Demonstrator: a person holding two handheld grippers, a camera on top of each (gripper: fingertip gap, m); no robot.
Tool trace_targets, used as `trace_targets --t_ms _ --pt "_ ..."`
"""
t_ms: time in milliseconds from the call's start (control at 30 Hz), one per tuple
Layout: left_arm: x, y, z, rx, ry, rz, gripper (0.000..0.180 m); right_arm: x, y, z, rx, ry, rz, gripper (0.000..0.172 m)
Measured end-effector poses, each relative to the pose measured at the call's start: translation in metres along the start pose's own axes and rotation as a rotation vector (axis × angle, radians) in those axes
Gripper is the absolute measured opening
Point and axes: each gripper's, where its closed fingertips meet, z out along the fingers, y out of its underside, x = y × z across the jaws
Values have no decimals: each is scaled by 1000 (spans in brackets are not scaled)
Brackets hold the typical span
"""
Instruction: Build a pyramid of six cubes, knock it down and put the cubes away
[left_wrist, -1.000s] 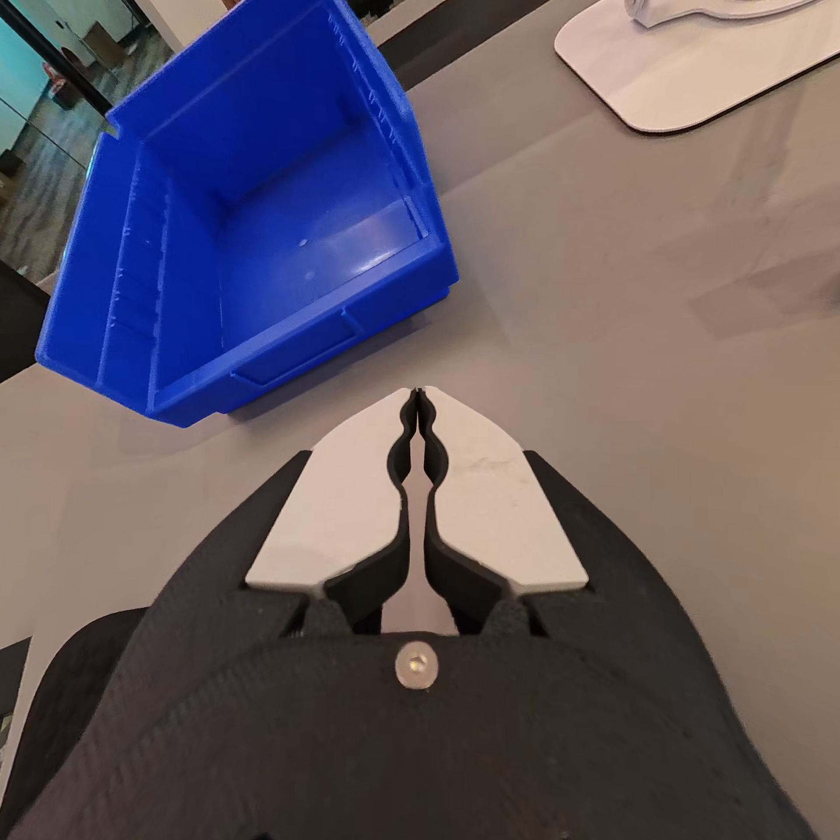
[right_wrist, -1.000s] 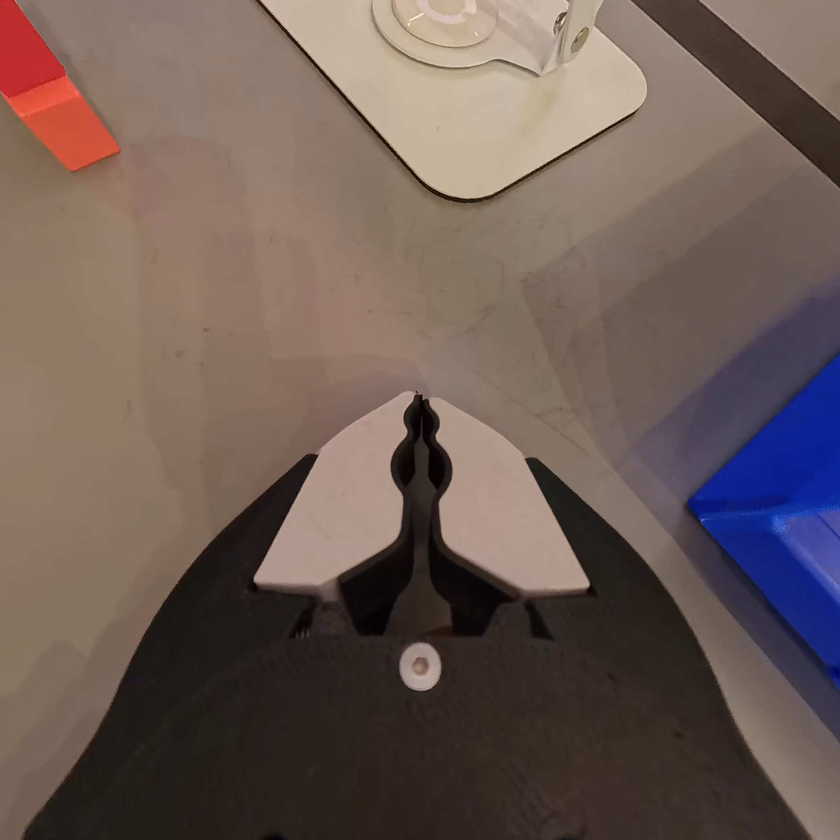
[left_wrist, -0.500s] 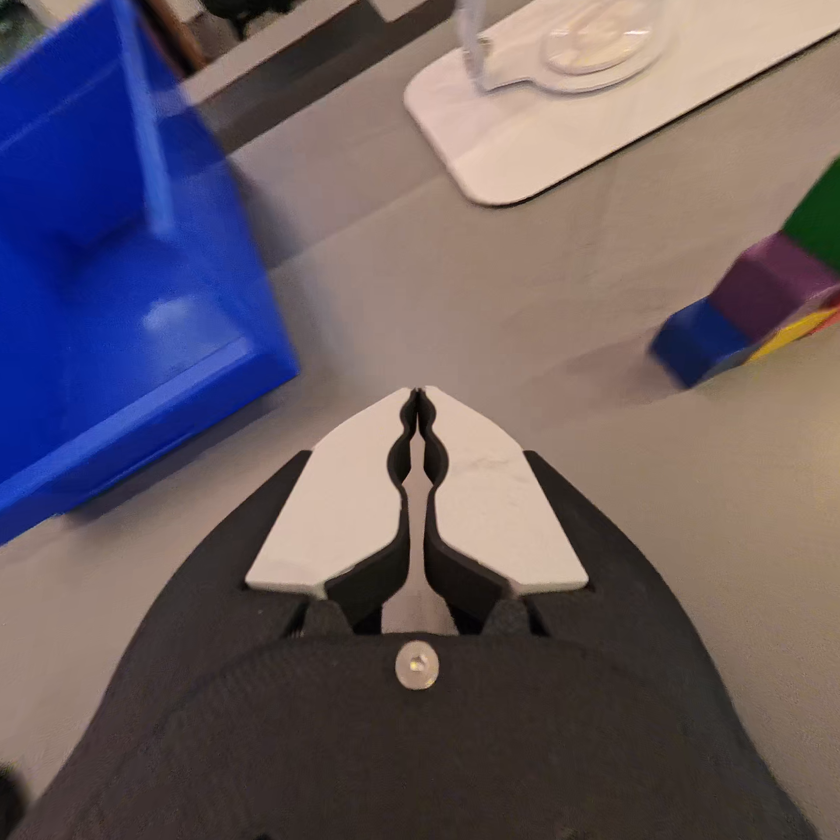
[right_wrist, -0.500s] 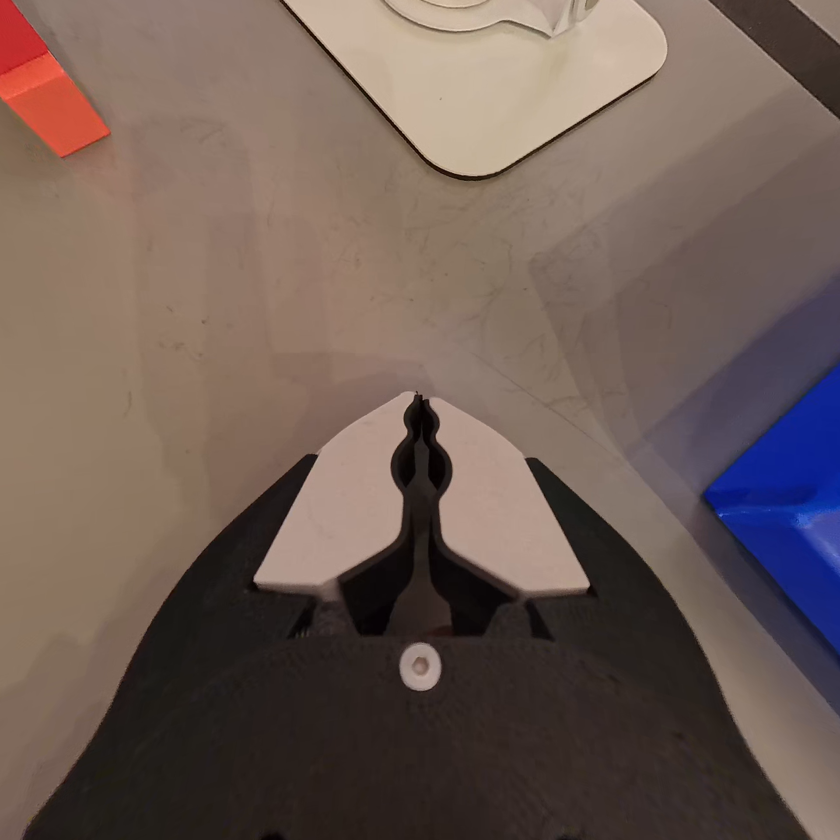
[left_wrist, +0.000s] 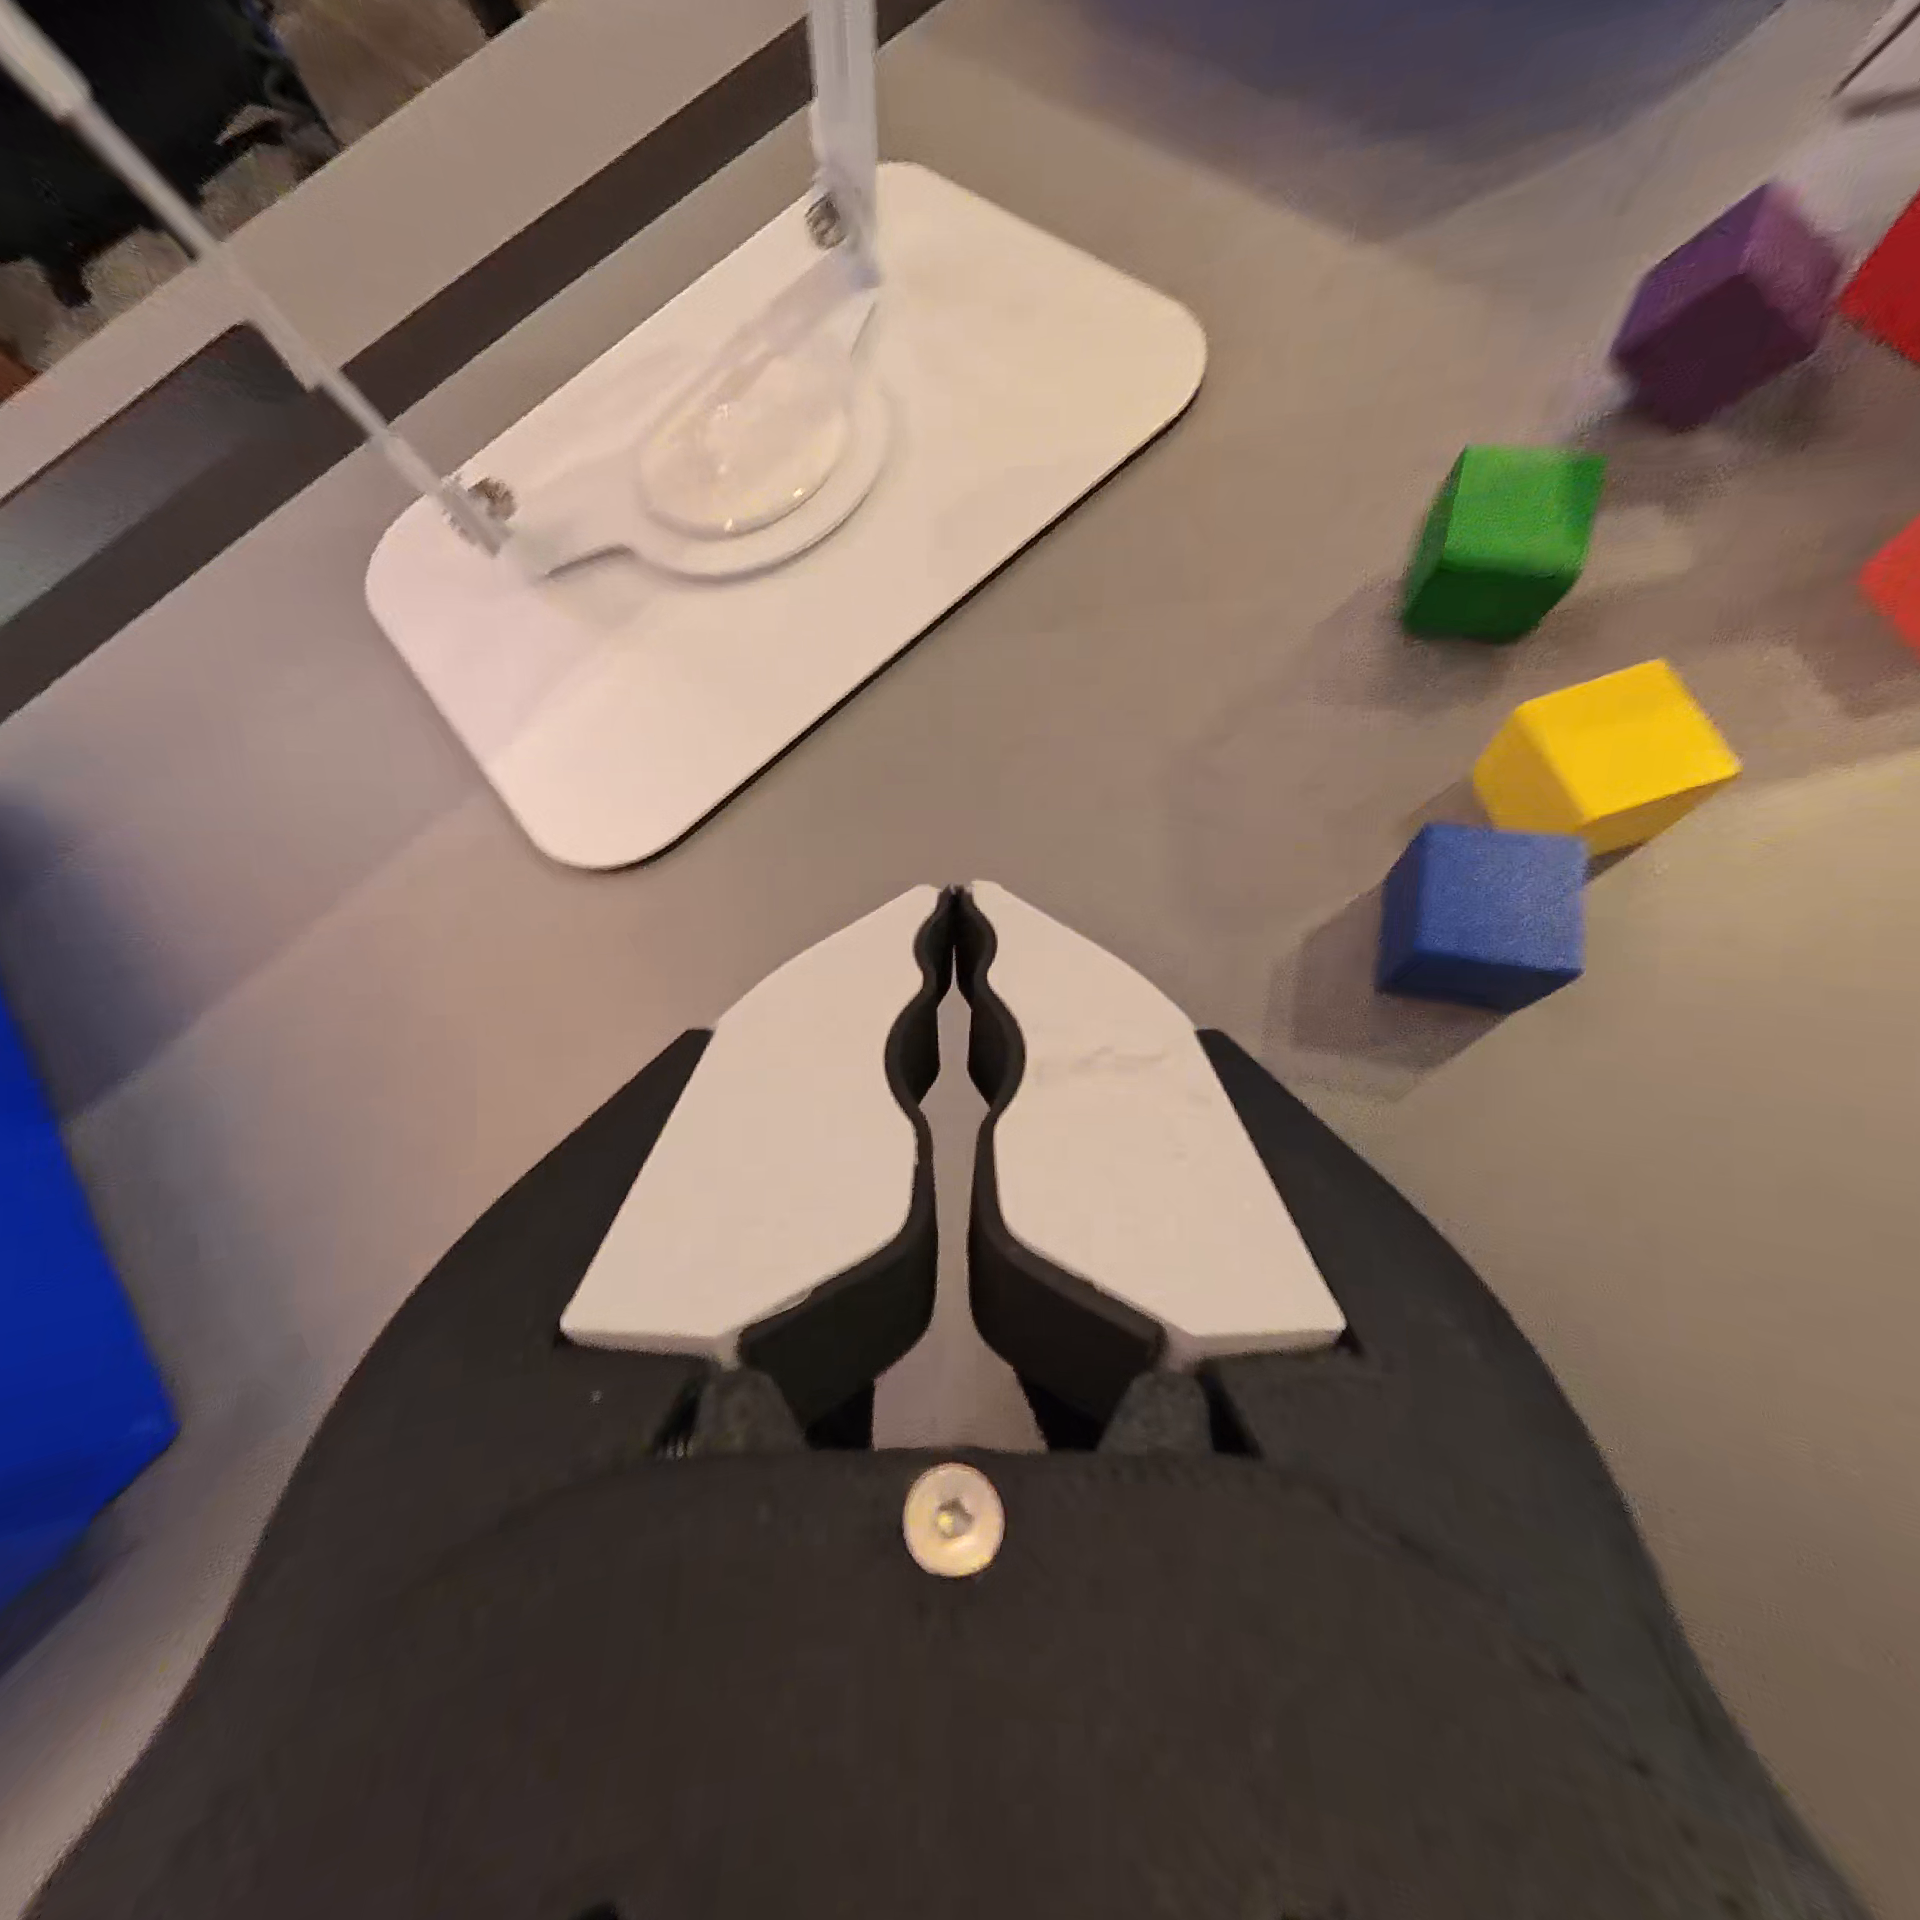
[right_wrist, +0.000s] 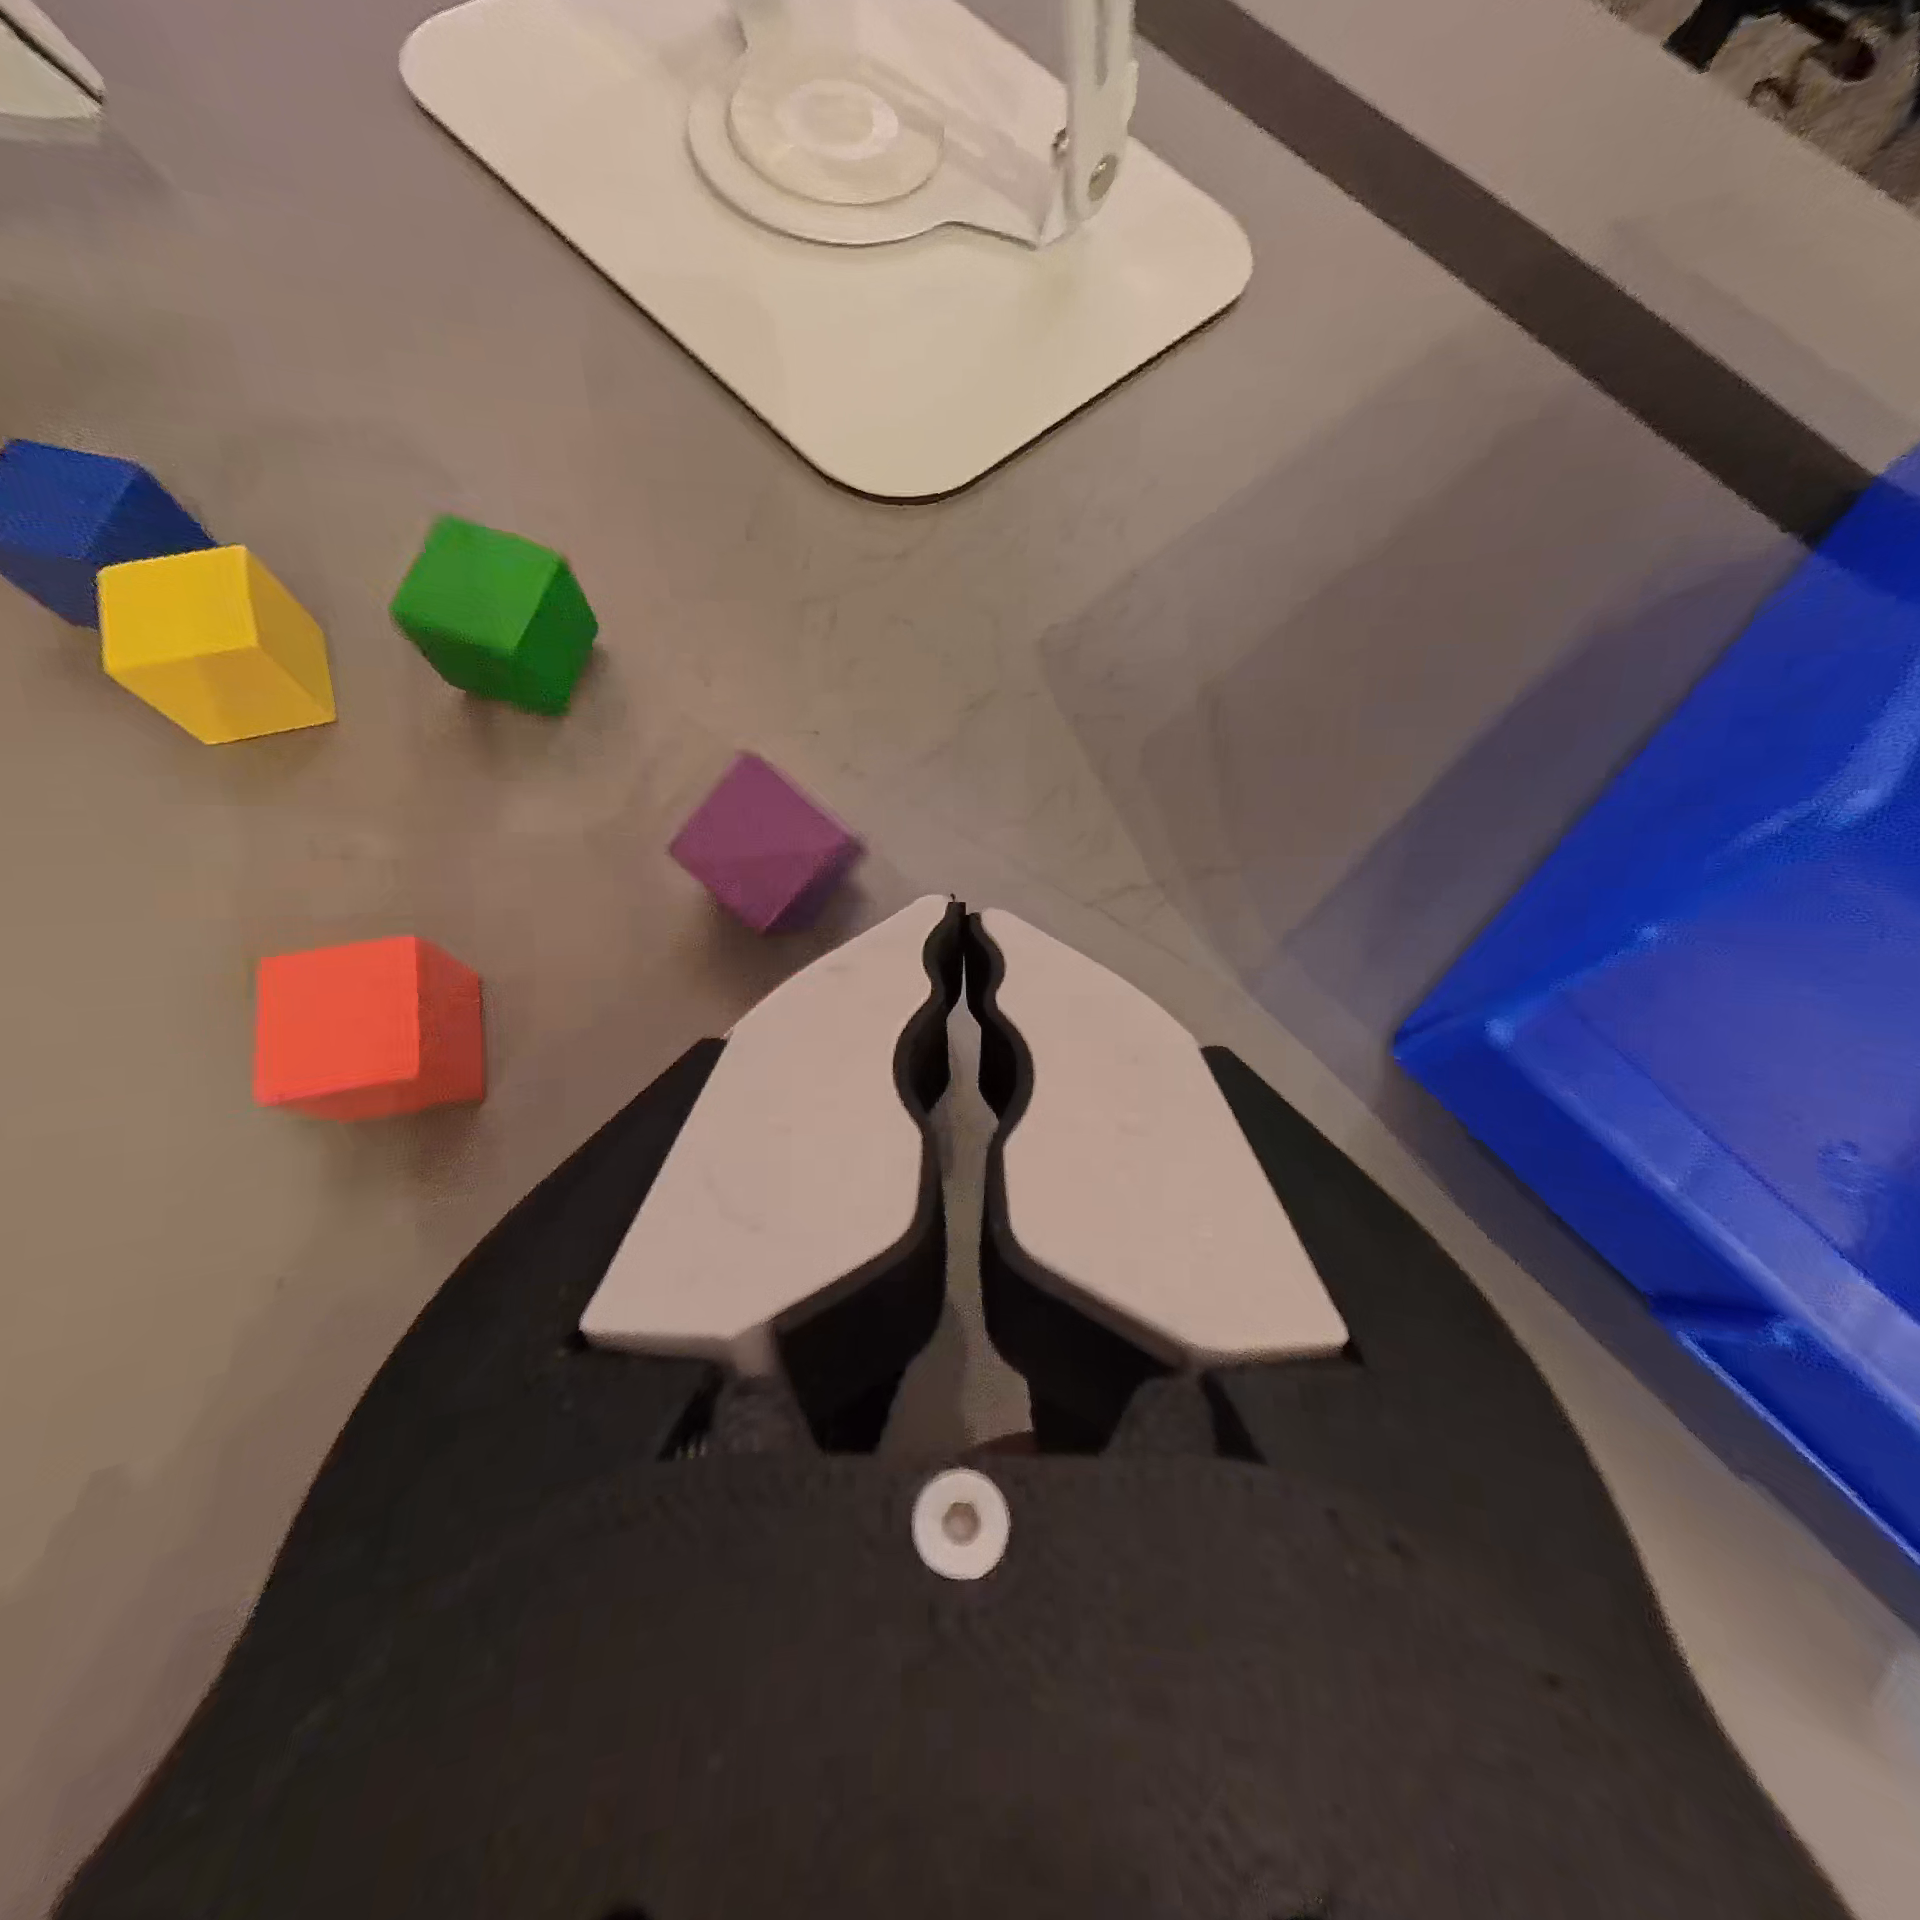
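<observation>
The pyramid is down. Half a second ago the left view still caught the cubes stacked at its right edge; now they lie scattered singly on the table (right_wrist: 1039, 582).

Ahead and to the right of the left gripper (left_wrist: 953, 891) lie the blue cube (left_wrist: 1481, 914), the yellow cube (left_wrist: 1605, 753) just beyond it, the green cube (left_wrist: 1501, 540) farther off, and the purple cube (left_wrist: 1725, 307) farthest, blurred as if not yet at rest. Red shapes cut by the right edge of that view may be more cubes; I cannot tell how many.

From the right gripper (right_wrist: 957, 907), the purple cube sits just ahead and left of the tips, tipped on an edge. The orange-red cube (right_wrist: 364, 1023) lies to the left, and the green, yellow and blue ones farther ahead-left. That view shows 5 cubes; the 6th is not clearly seen.

Both grippers are closed with tips meeting and nothing between them, each above bare table.

The bin (right_wrist: 1662, 987) stands to the right of the right gripper, and only its blue edge shows at the left of the left view. In my judgement the knock-down is done and only putting away is left, so each gripper must open before it can take a cube. The purple one looks nearest to the right gripper, though it may roll.
</observation>
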Motion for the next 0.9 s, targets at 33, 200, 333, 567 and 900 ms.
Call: trace_targets --t_ms 33,200,333,567,900 --pt "-6 5 -2 -11 -4 -7 0 4 -1 -3 7 17 6 0" --pt "-33 20 -7 -9 -53 -20 0 17 -5 -16 64 53 46 0" --pt "-34 23 -6 -8 -41 -31 0 22 -5 -19 77 64 63 0" --pt "-34 26 -1 -38 -80 75 0 21 -4 -18 82 48 69 0" --pt "-52 21 6 20 -26 61 0 18 -4 -17 90 27 62 2"
